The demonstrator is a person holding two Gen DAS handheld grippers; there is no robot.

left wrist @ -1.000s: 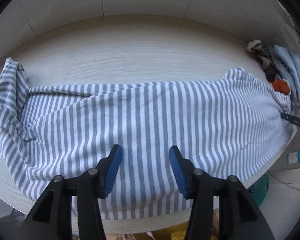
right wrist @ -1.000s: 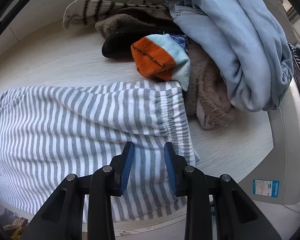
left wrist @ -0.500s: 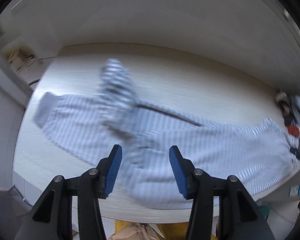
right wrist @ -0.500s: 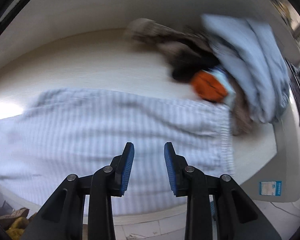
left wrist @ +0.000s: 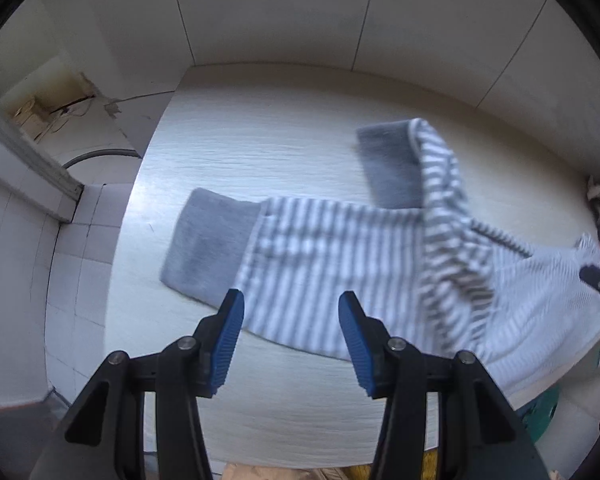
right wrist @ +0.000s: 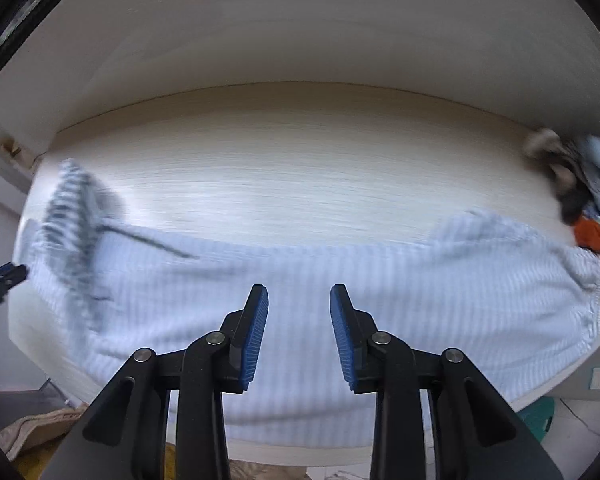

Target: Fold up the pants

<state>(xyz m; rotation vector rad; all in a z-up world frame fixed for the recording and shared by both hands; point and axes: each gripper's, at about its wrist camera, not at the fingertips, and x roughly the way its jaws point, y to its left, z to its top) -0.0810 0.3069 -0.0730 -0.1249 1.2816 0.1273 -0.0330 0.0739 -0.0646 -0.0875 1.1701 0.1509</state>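
Pants lie spread along the counter's front edge, cuffs toward its left end. Left claw and right claw hover above them, both released, grasping nothing.

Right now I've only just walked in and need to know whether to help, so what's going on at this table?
A person with a gripper in each hand is folding striped pants spread along the table. Neither gripper holds anything. The left gripper hangs, jaws open, over the leg end with the grey cuffs; one leg is rumpled. The right gripper hangs open over the middle. A clothes pile sits at the waistband end.
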